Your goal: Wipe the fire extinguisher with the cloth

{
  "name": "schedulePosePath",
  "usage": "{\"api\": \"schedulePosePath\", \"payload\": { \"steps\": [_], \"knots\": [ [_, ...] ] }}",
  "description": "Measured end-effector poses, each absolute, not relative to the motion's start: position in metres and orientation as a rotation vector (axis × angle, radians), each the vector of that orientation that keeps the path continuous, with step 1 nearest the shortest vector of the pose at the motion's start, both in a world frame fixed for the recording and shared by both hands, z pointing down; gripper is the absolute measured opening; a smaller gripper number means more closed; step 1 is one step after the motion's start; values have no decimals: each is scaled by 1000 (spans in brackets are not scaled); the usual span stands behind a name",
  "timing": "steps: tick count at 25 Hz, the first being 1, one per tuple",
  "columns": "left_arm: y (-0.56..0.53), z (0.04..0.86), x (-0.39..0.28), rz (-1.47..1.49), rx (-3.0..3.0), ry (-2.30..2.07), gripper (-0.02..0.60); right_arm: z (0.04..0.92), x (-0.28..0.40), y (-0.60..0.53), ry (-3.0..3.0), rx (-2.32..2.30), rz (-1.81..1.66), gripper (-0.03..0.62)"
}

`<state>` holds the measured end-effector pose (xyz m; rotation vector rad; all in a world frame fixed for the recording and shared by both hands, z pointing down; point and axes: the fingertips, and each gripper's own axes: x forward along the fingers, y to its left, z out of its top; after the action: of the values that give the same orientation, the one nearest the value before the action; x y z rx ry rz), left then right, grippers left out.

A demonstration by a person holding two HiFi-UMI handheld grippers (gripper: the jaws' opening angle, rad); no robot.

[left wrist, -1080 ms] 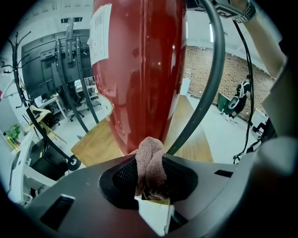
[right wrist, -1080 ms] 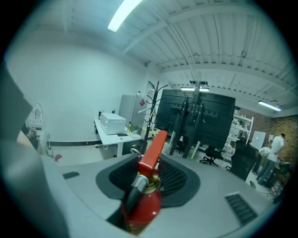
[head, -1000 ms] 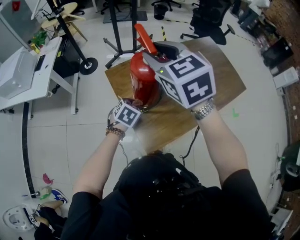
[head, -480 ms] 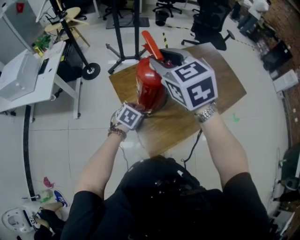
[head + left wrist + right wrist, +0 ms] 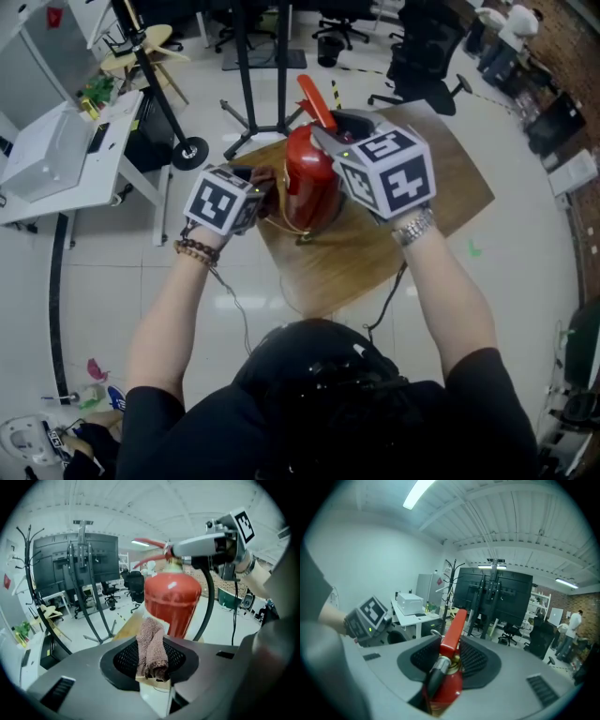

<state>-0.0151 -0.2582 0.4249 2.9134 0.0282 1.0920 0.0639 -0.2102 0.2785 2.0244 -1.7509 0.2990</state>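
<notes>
Biggest thing here is the brown wooden desk [image 5: 445, 159], sitting in the upper middle of the head view with white tiled floor [image 5: 112, 309] all round it. The red fire extinguisher [image 5: 307, 187] stands upright on the desk's left part, its red lever pointing toward the top of the frame and a black hose curving down its right side in the left gripper view.

Right tool [image 5: 328, 122] comes in from the lower right and sits over the top of the extinguisher. In the right gripper view the neck and lever are right between its jaws. They've just been closing in a bit and look to be clamped on the neck, though they're fairly wide apart.

Left tool [image 5: 265, 190] is at the left side of the red cylinder, about level with its upper half. Its jaws are partly closed and pinch a folded brownish cloth [image 5: 151, 651], which sticks up out of them. In the left gripper view the cloth is right in front of the red body, just beside it. Can't tell if it's actually touching the paint.
</notes>
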Motion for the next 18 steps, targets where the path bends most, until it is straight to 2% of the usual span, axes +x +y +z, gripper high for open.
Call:
{"api": "schedulePosePath", "payload": {
  "steps": [4,9,13,18],
  "knots": [
    [-257,347,7,890,3032,101,95,276,64,-211,-1746,2032,307,146],
    [-263,298,22,810,3112,132,95,276,64,-213,-1740,2035,318,146],
    [-257,280,32,758,3100,225,95,276,65,-213,-1736,2037,320,146],
    [-254,300,44,691,2895,343,95,275,64,-213,-1731,2038,313,146]
  ]
}}
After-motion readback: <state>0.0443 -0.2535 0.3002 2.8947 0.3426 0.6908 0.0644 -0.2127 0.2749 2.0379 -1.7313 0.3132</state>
